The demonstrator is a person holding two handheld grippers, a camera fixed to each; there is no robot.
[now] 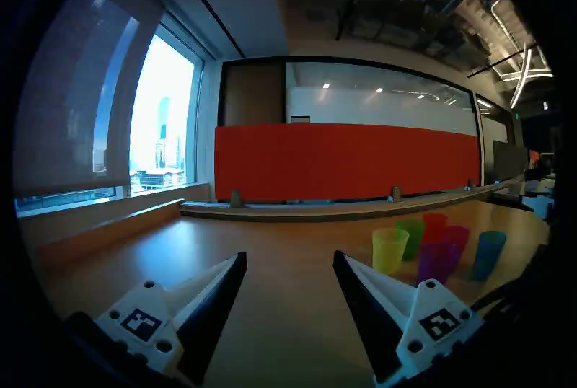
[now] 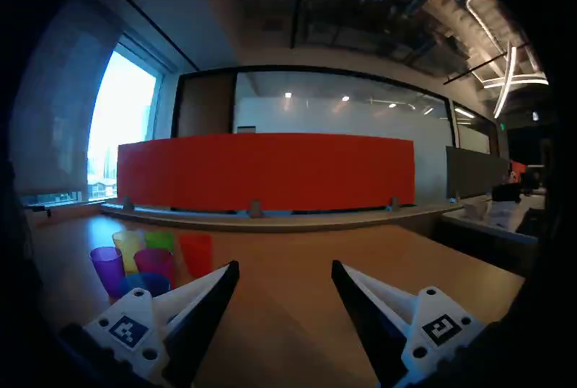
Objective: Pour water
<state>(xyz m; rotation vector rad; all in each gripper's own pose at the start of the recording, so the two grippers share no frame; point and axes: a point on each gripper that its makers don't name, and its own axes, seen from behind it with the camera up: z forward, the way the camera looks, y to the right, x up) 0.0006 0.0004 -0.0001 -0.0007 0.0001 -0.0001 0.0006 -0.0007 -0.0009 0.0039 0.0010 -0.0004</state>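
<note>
Several coloured plastic cups stand in a cluster on the wooden table. In the left gripper view a yellow cup (image 1: 389, 249), a green cup (image 1: 411, 236), a red cup (image 1: 433, 228), a pink cup (image 1: 455, 236), a purple cup (image 1: 436, 261) and a blue cup (image 1: 488, 254) sit to the right of my left gripper (image 1: 289, 262), which is open and holds nothing. In the right gripper view the same cluster lies to the left: purple cup (image 2: 107, 268), yellow cup (image 2: 128, 248), green cup (image 2: 159, 241), pink cup (image 2: 153, 262), red cup (image 2: 196, 254), blue cup (image 2: 146, 284). My right gripper (image 2: 285, 270) is open and holds nothing.
The wooden table (image 1: 288, 244) runs back to a red divider panel (image 1: 346, 161) along its far edge. A bright window (image 1: 160, 121) is on the left with a ledge below it. Another desk with items (image 2: 498, 211) stands at the far right.
</note>
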